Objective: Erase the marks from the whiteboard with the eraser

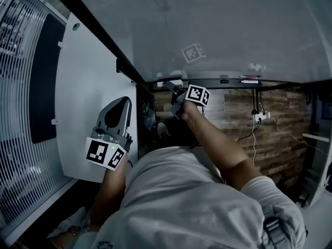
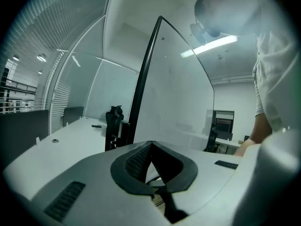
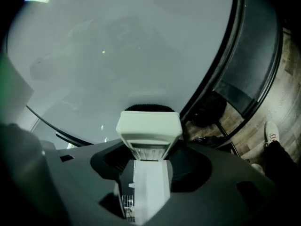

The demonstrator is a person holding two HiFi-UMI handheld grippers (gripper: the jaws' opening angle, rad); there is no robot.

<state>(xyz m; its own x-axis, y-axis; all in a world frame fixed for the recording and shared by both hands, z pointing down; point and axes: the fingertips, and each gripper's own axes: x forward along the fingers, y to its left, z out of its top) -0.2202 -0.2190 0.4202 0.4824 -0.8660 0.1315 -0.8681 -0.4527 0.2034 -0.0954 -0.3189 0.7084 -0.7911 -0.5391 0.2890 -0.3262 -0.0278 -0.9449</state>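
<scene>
Right gripper view: the right gripper (image 3: pixel 149 142) fingers (image 3: pixel 197 168) are squeezing the eraser (image 3: pixel 149 126) at the whiteboard (image 3: pixel 117 55); tilting could be making it slip. Left gripper (image 2: pixel 151 145) is holding nothing, fingers together.

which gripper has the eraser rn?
The right gripper, shut on the white eraser, felt side toward the whiteboard. The left gripper has its jaws meeting at the tips, nothing between them.

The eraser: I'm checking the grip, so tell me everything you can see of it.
The eraser is a cream plastic block with rounded corners and a dark felt pad on its far side. It is clamped between the jaws of the right gripper, sticking out past them, with the pad facing the whiteboard near the board's dark frame. Whether the pad touches the board cannot be told.
</scene>
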